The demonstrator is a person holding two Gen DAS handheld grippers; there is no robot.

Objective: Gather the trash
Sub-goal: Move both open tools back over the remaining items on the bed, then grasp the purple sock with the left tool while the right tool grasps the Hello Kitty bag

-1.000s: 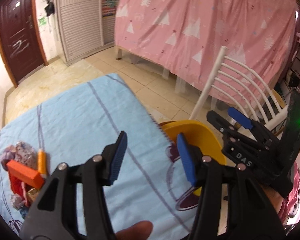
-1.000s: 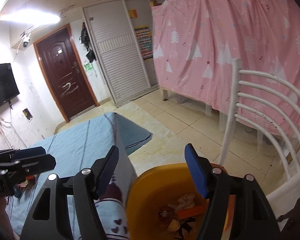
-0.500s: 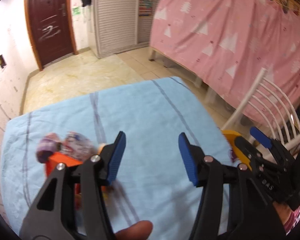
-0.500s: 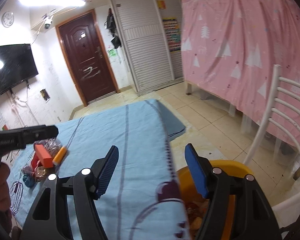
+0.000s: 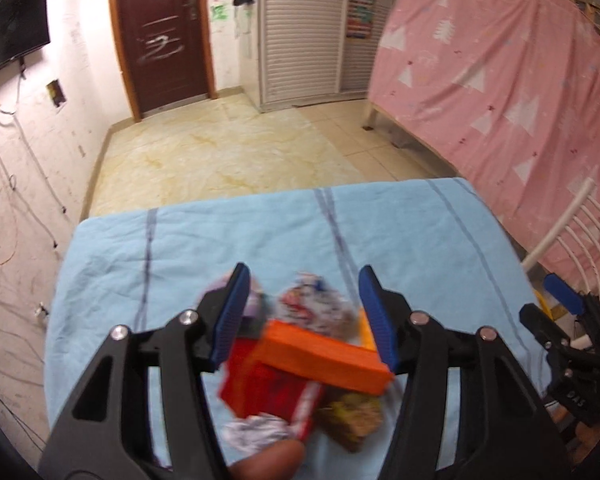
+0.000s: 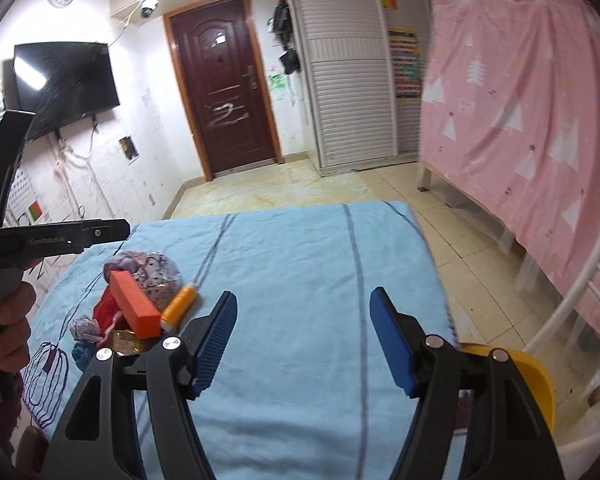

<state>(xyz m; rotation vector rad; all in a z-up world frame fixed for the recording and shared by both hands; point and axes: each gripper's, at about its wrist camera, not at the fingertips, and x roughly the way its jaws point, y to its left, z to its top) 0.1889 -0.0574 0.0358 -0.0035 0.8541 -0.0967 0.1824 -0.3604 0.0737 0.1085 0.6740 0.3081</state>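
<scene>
Now the left gripper (image 5: 302, 316) is seen above a heap of trash (image 5: 300, 364) on the blue cloth (image 5: 420, 248). Its jaws are held about half open, with nothing gripped; they have just been opening a little. Between the blue pads (image 5: 230, 316), lower down, an orange block (image 5: 324, 354) is seen lying across a red wrapper (image 5: 260, 394), with crumpled wrappers behind the block and a brownish packet (image 5: 352, 420) near its right end. Whether the pads touch any of it cannot be told, as the heap is blurred.

From the right wrist, the same heap is seen at the cloth's left side: the block (image 6: 134, 304), a yellow spool (image 6: 178, 306) just beside it, a crumpled wrapper (image 6: 156, 276) behind it. The right gripper (image 6: 302, 344) is held over bare cloth, well apart from the block, its jaws somewhat more than half open and empty. A yellow bin (image 6: 536, 376) is partly hidden behind its right finger, off the cloth's right edge. A white chair (image 6: 580, 312) stands beyond the bin.
</scene>
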